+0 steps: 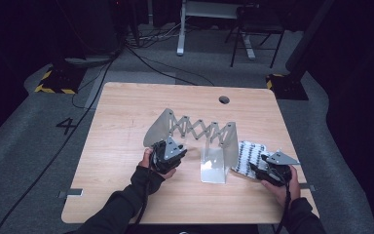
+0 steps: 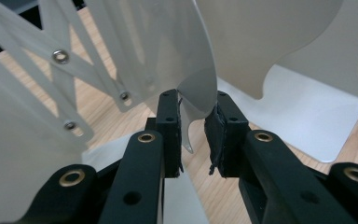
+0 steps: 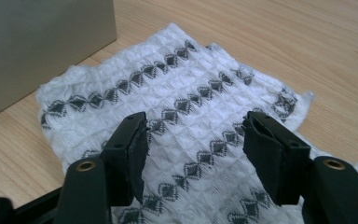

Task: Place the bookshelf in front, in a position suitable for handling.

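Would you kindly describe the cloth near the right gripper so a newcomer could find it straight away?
Start at the wooden table and find the metal expanding rack in its middle. Just right of the rack's right end plate lies a cloth, flat on the wood. It is the one soft thing there: white waffle weave with rows of dark diamonds.

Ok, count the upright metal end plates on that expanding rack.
2. The left end plate stands by the left gripper, whose jaws pinch its edge. The right end plate stands beside the folded cloth, linked by the scissor lattice.
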`<act>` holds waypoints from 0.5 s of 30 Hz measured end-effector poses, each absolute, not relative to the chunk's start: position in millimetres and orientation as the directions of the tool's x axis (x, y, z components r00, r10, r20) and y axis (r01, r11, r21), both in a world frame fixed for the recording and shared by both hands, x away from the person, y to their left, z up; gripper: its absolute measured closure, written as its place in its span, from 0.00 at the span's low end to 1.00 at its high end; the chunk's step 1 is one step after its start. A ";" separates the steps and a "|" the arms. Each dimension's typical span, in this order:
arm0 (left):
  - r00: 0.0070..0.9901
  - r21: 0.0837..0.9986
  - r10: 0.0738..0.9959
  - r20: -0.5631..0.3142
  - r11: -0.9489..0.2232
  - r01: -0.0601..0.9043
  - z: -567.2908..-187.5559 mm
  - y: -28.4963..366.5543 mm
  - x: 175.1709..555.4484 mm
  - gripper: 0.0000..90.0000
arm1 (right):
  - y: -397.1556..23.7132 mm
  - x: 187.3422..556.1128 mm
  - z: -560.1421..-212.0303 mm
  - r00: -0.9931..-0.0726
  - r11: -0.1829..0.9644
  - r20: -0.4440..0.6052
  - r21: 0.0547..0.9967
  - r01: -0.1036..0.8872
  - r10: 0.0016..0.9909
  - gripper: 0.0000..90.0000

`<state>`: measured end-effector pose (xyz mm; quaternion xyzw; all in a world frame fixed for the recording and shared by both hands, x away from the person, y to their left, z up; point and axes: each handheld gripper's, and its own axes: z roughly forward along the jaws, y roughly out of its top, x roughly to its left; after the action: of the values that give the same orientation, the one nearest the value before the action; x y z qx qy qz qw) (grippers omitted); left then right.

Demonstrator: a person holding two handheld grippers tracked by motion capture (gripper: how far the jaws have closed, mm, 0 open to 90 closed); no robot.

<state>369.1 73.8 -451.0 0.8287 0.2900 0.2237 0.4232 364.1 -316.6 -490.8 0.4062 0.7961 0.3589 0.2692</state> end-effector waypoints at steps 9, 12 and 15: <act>0.762 0.841 0.632 0.142 -0.483 0.243 -442.6 55.4 360.4 0.82 | -324.4 368.9 -496.0 -0.491 0.402 -0.129 0.764 0.505 0.861 0.44; 0.765 0.844 0.629 0.141 -0.480 0.240 -441.5 48.0 360.6 0.80 | -326.9 369.7 -496.8 -0.482 0.396 -0.124 0.759 0.516 0.867 0.43; 0.769 0.842 0.624 0.136 -0.482 0.242 -440.4 43.1 361.3 0.80 | -328.2 371.1 -498.3 -0.478 0.390 -0.117 0.756 0.526 0.871 0.42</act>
<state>361.3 43.1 -440.4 0.8327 0.2601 0.2185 0.4373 371.1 -328.2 -498.3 0.4407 0.7925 0.3330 0.2587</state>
